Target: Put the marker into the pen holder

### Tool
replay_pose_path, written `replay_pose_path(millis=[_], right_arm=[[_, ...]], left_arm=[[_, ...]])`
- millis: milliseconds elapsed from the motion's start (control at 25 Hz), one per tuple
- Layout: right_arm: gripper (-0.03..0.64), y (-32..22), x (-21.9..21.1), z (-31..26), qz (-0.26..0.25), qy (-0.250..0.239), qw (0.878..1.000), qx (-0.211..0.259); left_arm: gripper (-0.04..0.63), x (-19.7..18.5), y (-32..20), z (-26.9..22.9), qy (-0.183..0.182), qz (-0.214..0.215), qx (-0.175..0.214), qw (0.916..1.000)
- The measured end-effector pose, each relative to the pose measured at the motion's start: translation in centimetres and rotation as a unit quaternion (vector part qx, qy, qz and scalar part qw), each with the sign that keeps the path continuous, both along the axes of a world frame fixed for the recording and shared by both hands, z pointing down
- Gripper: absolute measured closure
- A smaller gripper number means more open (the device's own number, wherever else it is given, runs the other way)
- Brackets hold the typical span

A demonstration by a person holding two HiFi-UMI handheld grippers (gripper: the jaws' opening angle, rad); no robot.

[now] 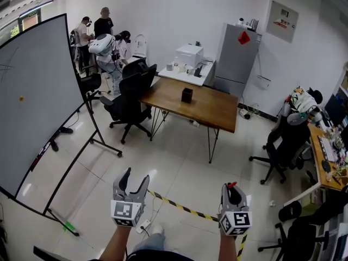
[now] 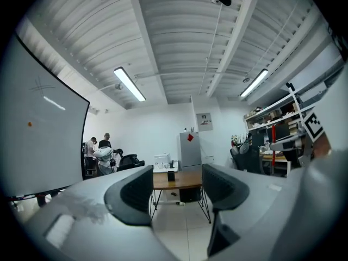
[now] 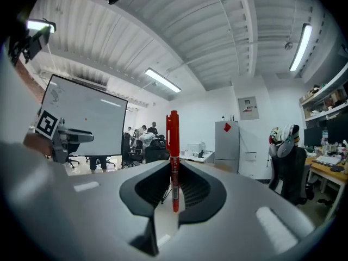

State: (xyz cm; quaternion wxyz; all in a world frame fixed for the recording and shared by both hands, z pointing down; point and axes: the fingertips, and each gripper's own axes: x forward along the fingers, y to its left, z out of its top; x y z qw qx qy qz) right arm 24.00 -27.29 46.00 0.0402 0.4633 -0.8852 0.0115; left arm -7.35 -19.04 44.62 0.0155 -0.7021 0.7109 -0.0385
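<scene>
**While you carry the marker, the pen holder stands well across the room**

The red marker (image 3: 173, 162) stands upright between the jaws of your right gripper (image 1: 232, 189), which are pressed together on its lower barrel. Its capped end rises above the fingertips. The step in hand appears to be the carry: the marker is gripped, but you are not yet near its destination. The pen holder (image 1: 187, 95), a small dark box, sits on the wooden table (image 1: 217, 110) near the table's far edge, well apart from both grippers.

Your left gripper (image 1: 135, 175) is level beside the right one, its fingers spread with nothing between them. Through that gap the left gripper view looks straight at the table.

The next move calls for crossing the open tiled floor to the table's near side. You would then bring the marker over the holder's mouth, keep it vertical, and lower it before the jaws part. A tilted marker could catch on the rim.

A strip of yellow-and-black tape (image 1: 179, 206) crosses the floor just ahead of you. A black office chair (image 1: 133, 94) stands at the table's left end, and the legs of a large whiteboard (image 1: 32, 102) reach across the floor on your left. Another chair (image 1: 285, 145) stands to the right. The direct path between them looks unobstructed. Several people (image 1: 103, 23) stand at the far wall, well beyond the table.
</scene>
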Motion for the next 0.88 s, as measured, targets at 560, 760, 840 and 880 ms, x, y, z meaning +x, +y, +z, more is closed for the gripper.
replay_pose_path(millis=[560, 760, 840, 880], right_arm=[[0.566, -17.1, -12.1, 0.7, 0.009, 0.015, 1.000, -0.010], [0.566, -23.0, -13.4, 1.5, 0.016, 0.017, 0.999, -0.028], [0.566, -26.4, -14.0, 1.7, 0.013, 0.015, 0.999, -0.026], [0.566, -28.2, -14.4, 2.0, 0.010, 0.013, 1.000, -0.024]], left_arm=[[0.310, -13.0, -15.1, 1.0, 0.024, -0.039, 0.030, 0.9985], [0.310, -15.4, -21.0, 0.7, 0.024, -0.038, 0.024, 0.9987], [0.310, -15.8, -24.2, 0.9, 0.023, -0.038, 0.025, 0.9987], [0.310, -16.0, -25.9, 1.1, 0.021, -0.039, 0.024, 0.9987]])
